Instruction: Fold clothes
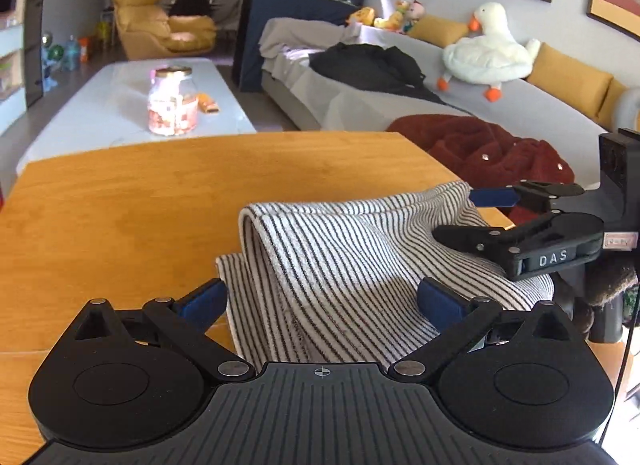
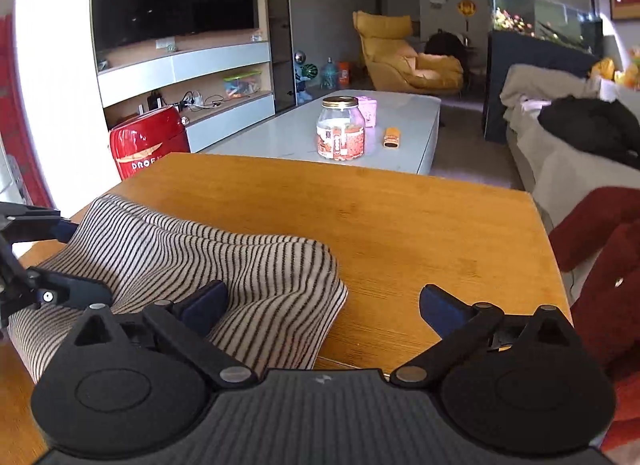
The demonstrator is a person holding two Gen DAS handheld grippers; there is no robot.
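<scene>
Both the left gripper [image 1: 322,301] and right gripper [image 2: 322,303] gape wide, holding nothing, over the striped cloth [image 1: 340,261], seemingly folded, near the surface's [image 1: 140,205] near edge.

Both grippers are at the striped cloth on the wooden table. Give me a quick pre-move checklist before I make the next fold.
1. Left gripper open: ok, fingers spread either side of the striped cloth.
2. Right gripper open: ok, one finger over the cloth, the other over bare table.
3. Cloth fully on the wooden table: cannot tell, near edge hidden by the grippers.
4. Cloth lying flat: not ok, it is humped and rumpled.
5. Table space ahead for folding: ok, bare wood beyond the cloth.
6. Grippers apart from each other: ok, right gripper sits at the cloth's far right corner.
</scene>
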